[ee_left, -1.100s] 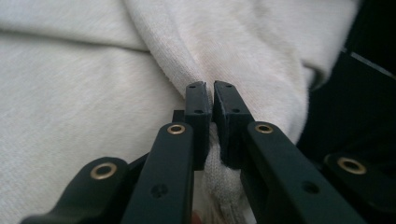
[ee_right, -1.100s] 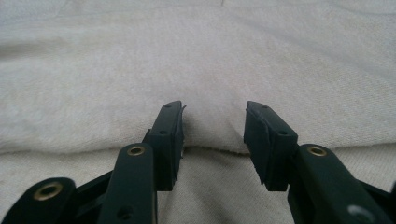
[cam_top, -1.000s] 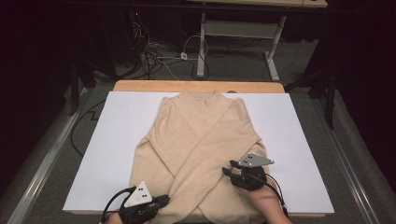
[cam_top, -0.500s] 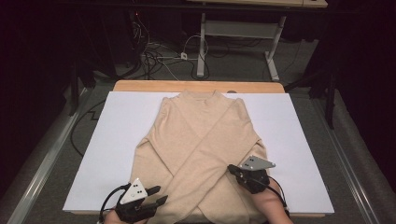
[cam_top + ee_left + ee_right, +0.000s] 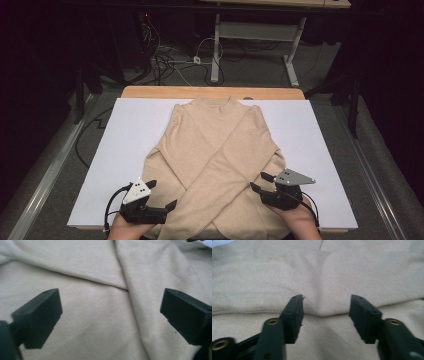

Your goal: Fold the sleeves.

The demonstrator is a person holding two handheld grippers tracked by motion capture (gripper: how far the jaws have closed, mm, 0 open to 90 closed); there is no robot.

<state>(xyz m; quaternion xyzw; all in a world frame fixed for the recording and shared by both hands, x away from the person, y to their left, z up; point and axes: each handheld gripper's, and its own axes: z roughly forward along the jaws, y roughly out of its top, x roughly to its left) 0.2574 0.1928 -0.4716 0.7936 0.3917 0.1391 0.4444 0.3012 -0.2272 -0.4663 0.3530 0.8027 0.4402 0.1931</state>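
Near table edge: sweater (image 5: 215, 160) lies lengthwise near-to-far, sleeves crossed; left tool (image 5: 161, 196) and right tool (image 5: 259, 182) flank its hem, both just spreading, pinching nothing.

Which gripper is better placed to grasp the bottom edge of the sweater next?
Probably the left gripper: it sits low beside the sweater hem, jaws wide open. The right gripper hovers higher up, over the crossed sleeve.

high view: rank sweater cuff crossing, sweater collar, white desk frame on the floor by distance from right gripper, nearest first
From the right gripper:
1. Sleeve crossing, just to its left on the sweater.
2. Collar, at the table's far edge.
3. White desk frame, on the floor beyond the table.
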